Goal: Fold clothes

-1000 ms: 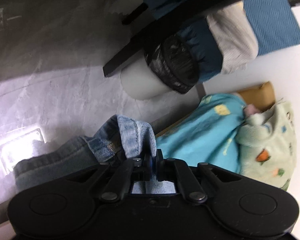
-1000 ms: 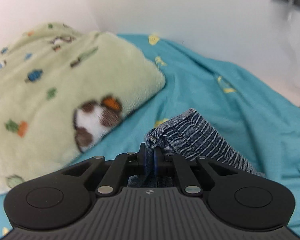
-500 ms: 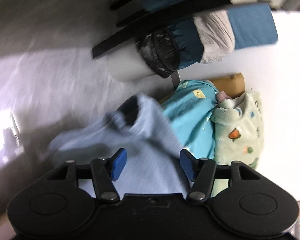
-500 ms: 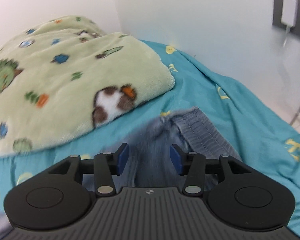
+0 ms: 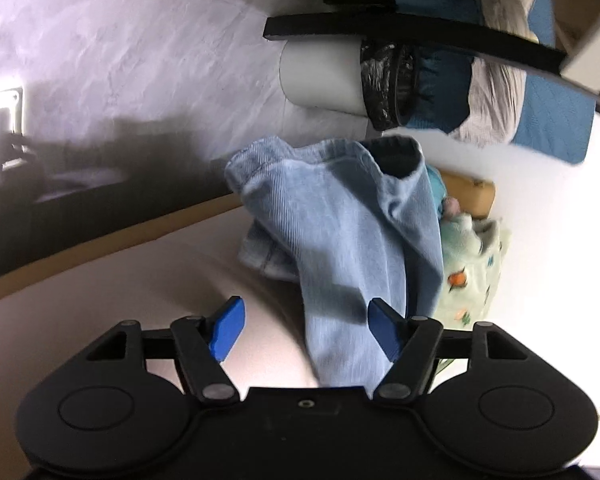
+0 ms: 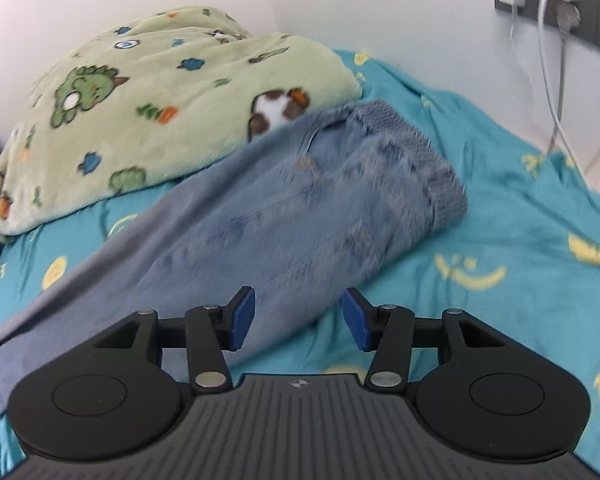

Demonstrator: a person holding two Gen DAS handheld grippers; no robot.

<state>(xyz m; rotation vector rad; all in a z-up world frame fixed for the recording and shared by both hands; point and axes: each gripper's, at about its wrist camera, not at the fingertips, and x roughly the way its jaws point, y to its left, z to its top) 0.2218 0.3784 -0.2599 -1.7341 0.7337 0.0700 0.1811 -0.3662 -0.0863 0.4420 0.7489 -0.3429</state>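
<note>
White walls back a bed under a teal smiley-print sheet. Both claws, clamped on the light-blue denim jeans a second ago, have let go: left claw and right claw are opening, and the jeans lie dropped across the sheet, ready for folding. A green cartoon-print fleece blanket crowds the waistband.

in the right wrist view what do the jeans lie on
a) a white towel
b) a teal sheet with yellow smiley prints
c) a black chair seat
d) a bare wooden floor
b: the jeans are spread over the teal sheet, whose yellow smiley prints show around them, with the green fleece blanket bunched behind.
</note>
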